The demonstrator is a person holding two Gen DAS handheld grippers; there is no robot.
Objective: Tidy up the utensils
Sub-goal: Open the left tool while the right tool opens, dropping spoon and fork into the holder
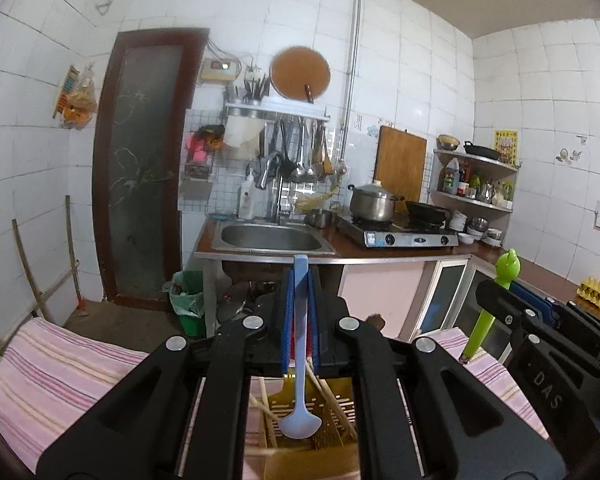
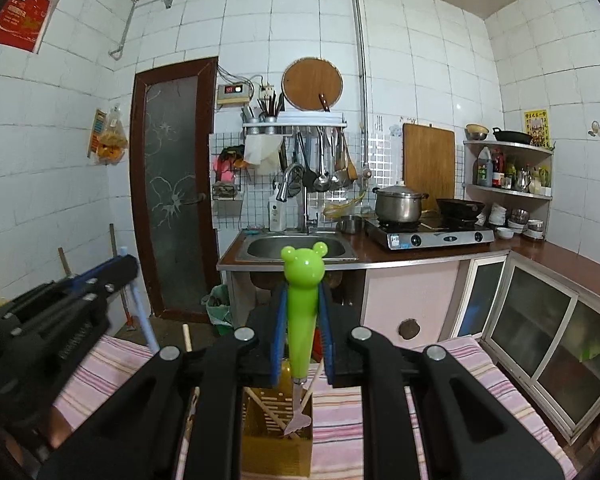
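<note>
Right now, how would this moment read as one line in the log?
left gripper: shut on blue spoon | right gripper: shut on green-handled fork | both above yellow utensil holder

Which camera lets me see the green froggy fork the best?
The right wrist view: the green fork stands dead center, clamped in the right gripper, frog head on top and metal tines below. The left wrist view shows only its green handle, side-on at the right edge, partly hidden.

Black linkage arms, silver rivets, blue-padded jaws
</note>
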